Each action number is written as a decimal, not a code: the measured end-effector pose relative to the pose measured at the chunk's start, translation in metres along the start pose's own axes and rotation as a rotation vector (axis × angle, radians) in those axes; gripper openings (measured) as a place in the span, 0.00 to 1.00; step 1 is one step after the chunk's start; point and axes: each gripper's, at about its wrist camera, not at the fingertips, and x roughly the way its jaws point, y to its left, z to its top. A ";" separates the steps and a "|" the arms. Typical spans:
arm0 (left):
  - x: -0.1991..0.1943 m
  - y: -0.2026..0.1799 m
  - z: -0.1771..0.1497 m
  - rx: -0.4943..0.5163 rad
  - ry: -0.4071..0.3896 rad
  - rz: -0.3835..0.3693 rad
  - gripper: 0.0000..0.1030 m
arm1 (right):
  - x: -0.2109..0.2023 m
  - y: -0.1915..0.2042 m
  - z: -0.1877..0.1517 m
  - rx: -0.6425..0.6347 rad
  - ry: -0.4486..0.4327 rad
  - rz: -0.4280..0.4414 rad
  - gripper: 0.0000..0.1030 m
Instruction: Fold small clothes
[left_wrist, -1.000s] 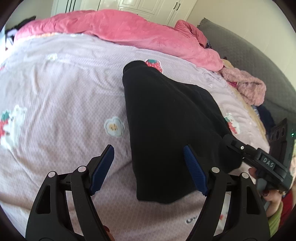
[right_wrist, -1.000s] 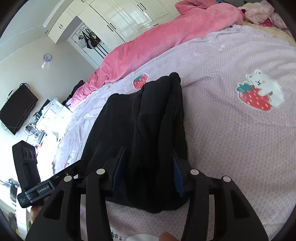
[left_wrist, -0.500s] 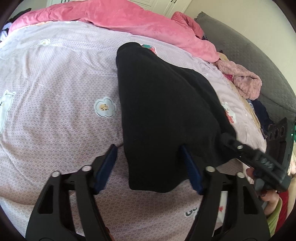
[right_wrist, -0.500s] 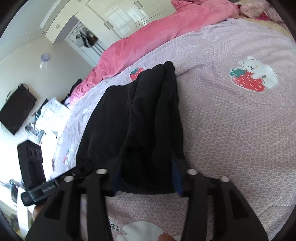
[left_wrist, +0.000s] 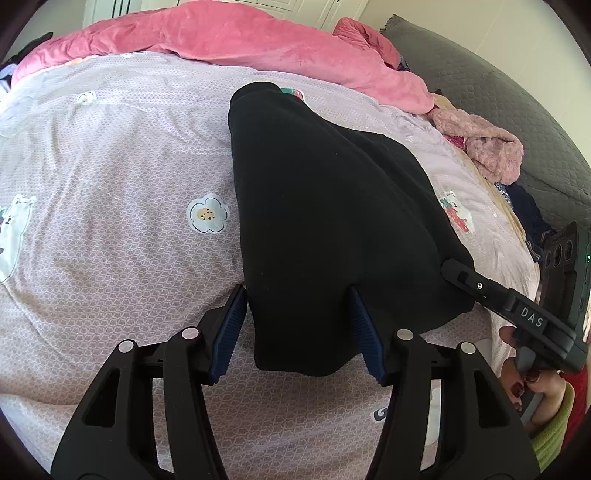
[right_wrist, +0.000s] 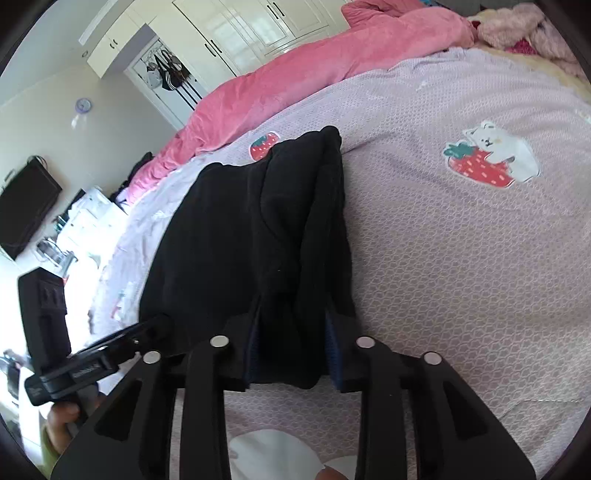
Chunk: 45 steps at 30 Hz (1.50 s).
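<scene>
Left hand-held gripper (left_wrist: 298, 326): we see its two blue-padded fingers spread wide, one on each side of the near corner of the black garment (left_wrist: 332, 229); the cloth lies between the pads, and we cannot tell whether either pad presses it.
Right hand-held gripper (right_wrist: 293, 347): we see its fingers drawn in on the near edge of the same garment, a thick bunch of cloth pinched between the pads.
Black garment: we count one, lying lengthwise on the bed (left_wrist: 110, 155), its far end beside a strawberry print (right_wrist: 263, 146) toward the bed's far edge.
Bed: one, under a lilac sheet with printed flowers and bears.
Pink blanket (left_wrist: 229, 40): one, heaped along the far edge of the bed.
Fluffy pink clothes (left_wrist: 484, 147): one pile at the bed's right edge.
Hand-held grippers: we count two.
</scene>
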 end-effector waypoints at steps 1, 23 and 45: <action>0.000 0.000 0.001 -0.001 -0.001 0.000 0.48 | 0.000 0.000 0.000 -0.001 -0.002 -0.001 0.30; -0.011 0.003 -0.004 -0.006 -0.019 0.025 0.50 | -0.005 0.009 0.004 -0.067 -0.107 -0.094 0.72; -0.067 0.010 -0.011 -0.009 -0.126 0.090 0.91 | -0.054 0.023 -0.019 -0.115 -0.345 -0.170 0.96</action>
